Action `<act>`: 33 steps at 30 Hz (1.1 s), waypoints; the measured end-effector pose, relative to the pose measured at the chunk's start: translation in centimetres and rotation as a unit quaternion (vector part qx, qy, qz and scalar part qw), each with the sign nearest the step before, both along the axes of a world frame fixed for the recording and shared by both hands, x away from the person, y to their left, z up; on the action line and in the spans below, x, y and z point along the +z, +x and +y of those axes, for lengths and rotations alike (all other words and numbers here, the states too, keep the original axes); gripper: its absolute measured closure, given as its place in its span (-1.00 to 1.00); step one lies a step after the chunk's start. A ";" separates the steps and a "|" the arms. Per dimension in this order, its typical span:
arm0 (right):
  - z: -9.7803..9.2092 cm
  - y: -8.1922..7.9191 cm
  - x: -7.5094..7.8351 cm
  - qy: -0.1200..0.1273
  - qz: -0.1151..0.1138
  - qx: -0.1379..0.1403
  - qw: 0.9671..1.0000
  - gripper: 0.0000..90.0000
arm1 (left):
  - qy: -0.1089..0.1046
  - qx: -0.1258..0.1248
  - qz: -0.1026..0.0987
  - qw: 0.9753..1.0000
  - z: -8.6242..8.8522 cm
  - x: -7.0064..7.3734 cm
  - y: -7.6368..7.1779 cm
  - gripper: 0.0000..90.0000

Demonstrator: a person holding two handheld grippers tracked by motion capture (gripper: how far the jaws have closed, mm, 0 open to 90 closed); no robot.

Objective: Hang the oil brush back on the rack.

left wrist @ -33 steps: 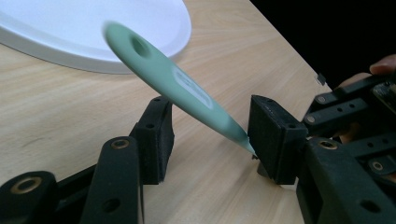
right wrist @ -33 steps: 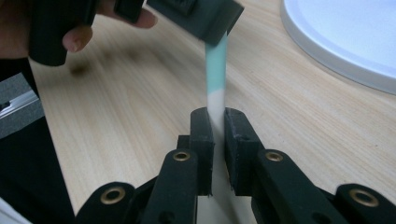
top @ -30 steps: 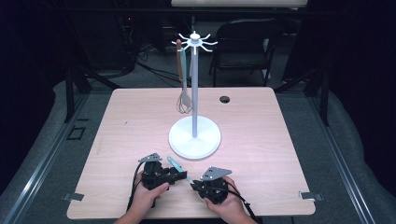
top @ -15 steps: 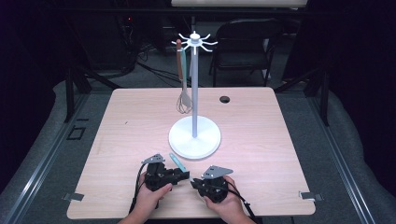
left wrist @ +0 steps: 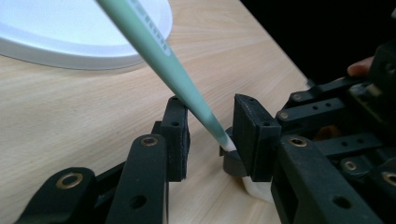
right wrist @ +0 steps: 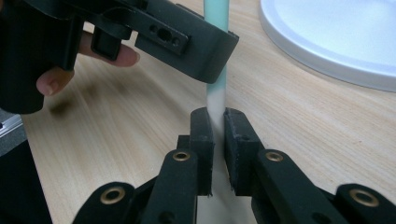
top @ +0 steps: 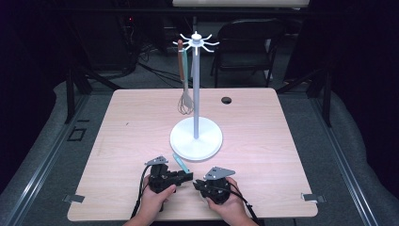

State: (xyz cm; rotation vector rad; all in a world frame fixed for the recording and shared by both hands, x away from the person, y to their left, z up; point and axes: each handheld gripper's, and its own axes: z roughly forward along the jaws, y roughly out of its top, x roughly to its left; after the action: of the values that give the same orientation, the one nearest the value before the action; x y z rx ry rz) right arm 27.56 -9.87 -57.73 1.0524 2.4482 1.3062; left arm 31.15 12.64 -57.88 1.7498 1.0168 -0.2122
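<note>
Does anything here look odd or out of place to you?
Nothing looks spilled or broken. One mint-green utensil is off the white rack: the right tool clamps its pale end while the left tool's jaws stand open around it.

Pale green, slim plastic utensil handle [left wrist: 159, 51]: fades to white at the end pinched between the jaws; row of small darker marks along its side. Round flat stand base [top: 196, 138] and thin pole: white, unpatterned. Light wood-grain tabletop [top: 117, 127]: tan, fine streaks; small black round hole near far edge. Left gripper [left wrist: 205, 135] and right gripper [right wrist: 215, 119]: matte black, brass-coloured rivets. Hanging wire whisk [top: 184, 101]: reddish-brown handle.
</note>
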 end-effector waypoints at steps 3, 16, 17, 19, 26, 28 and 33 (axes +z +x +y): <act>0.0 0.1 0.0 0.002 0.001 -0.002 1.000 0.84 | 0.014 0.000 -0.006 1.000 -0.1 0.0 0.0 0.56; -3.7 0.1 2.6 -0.004 -0.027 -0.025 0.999 0.47 | -0.013 -0.020 0.010 1.000 0.2 1.2 0.8 0.74; -4.3 0.3 2.7 -0.006 -0.030 -0.033 0.999 0.44 | -0.015 -0.024 0.009 1.000 0.2 1.4 0.8 0.76; -5.3 0.9 2.7 -0.019 -0.027 -0.049 0.998 0.43 | -0.012 -0.028 0.010 0.999 0.1 2.0 0.9 0.80; -7.0 2.4 2.1 -0.022 -0.011 -0.073 0.997 0.39 | 0.005 -0.053 -0.006 0.999 -0.2 4.2 1.3 0.88; -7.1 2.6 1.9 -0.027 -0.006 -0.074 0.997 0.38 | 0.015 -0.057 -0.015 0.998 -0.3 5.1 1.5 0.88; -7.2 2.7 1.8 -0.023 -0.003 -0.073 0.997 0.37 | 0.043 -0.070 -0.042 0.996 -0.5 7.3 2.1 0.88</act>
State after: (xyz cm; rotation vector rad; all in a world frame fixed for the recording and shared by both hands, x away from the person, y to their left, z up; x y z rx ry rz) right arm 30.27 -17.03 -55.90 1.1889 2.3369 1.1996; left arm 33.29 12.15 -50.63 1.8938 0.8543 -0.1844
